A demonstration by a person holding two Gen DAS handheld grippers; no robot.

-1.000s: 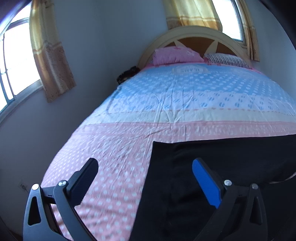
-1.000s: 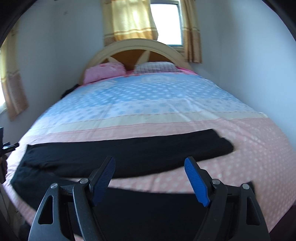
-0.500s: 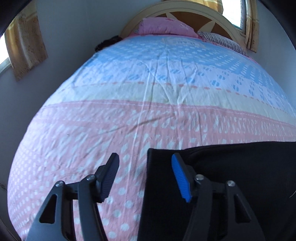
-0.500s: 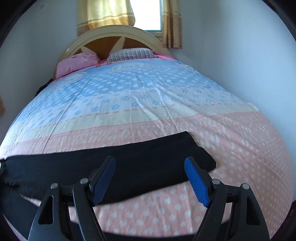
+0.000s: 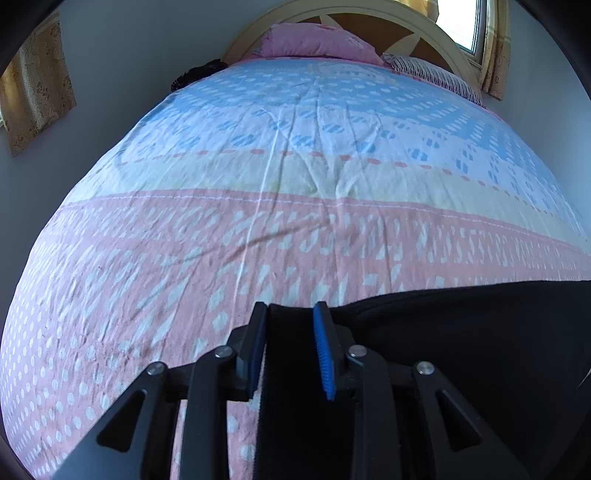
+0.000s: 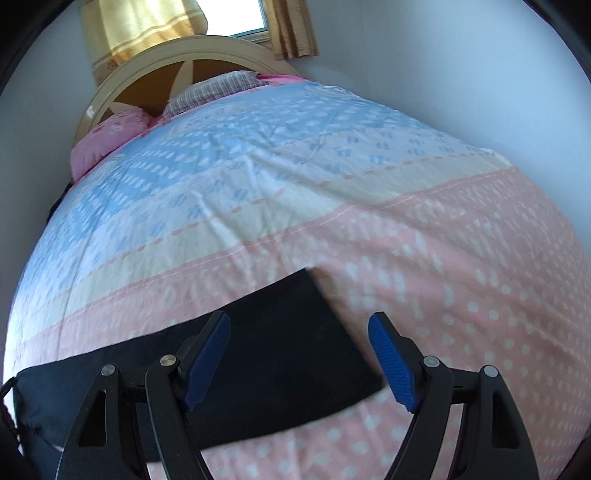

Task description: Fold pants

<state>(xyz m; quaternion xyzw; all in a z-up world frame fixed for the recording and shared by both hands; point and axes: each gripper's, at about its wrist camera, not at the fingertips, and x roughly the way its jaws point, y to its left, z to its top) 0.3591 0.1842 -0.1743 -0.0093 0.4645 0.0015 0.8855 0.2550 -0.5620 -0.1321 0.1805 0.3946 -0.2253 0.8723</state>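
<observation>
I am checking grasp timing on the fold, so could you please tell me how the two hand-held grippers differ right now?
The left hand-held gripper is closing, with the black pants' edge between its fingers; the right hand-held gripper stands wide open, straddling the pants' other end without gripping. Both have blue pads and point down at the bed.

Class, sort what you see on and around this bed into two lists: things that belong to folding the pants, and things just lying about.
Belongs to the job:
pants
left tool, closing on the pants' end
right tool, open over the other end
bedspread, the work surface

Lying about:
pink pillow
striped pillow
curtain
</observation>
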